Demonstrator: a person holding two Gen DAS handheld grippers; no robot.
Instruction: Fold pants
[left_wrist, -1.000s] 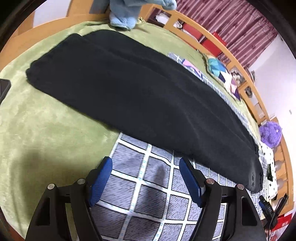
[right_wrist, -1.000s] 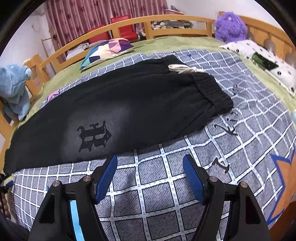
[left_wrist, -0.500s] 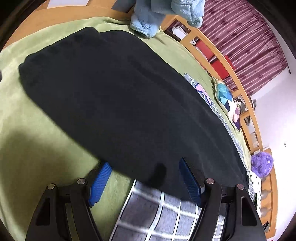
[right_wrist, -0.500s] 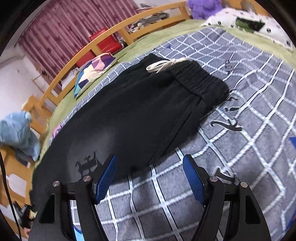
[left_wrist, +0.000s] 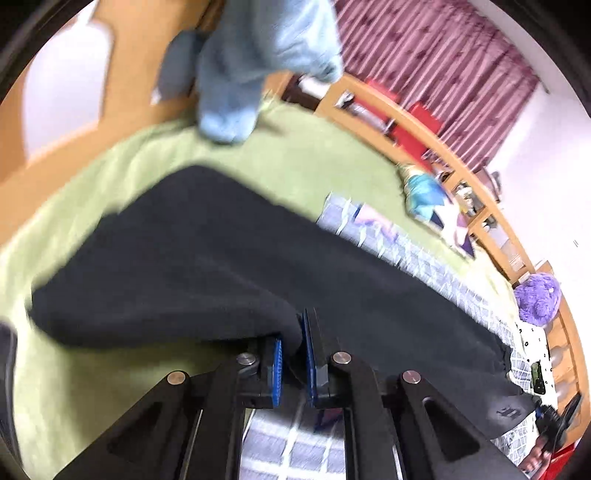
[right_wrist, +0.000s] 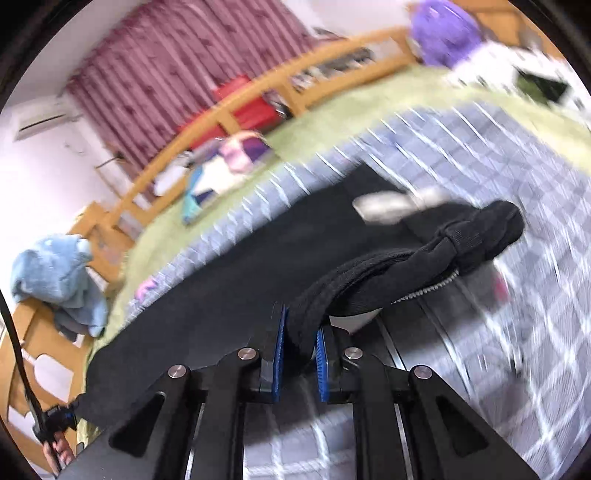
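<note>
A green blanket (left_wrist: 92, 387) covers a bed with a wooden rail (right_wrist: 258, 92), and a grey checked quilt (right_wrist: 517, 166) lies over part of it, with maroon curtains (left_wrist: 424, 55) behind. The black pants (left_wrist: 207, 258) stretch across the bed from about 9 o'clock to 4 o'clock in the left view. The left gripper (left_wrist: 293, 350) has its blue pads pressed narrow on the near edge of the leg, the cloth bunched between them at 6 o'clock. The right gripper (right_wrist: 299, 350) is likewise clamped on the waistband (right_wrist: 388, 273), which rises off the quilt toward 2 o'clock; a white drawstring (right_wrist: 388, 203) lies beyond it. Half a second ago both pairs of fingers stood wide apart short of the cloth, and the pants lay flat. Both views are now blurred.
</note>
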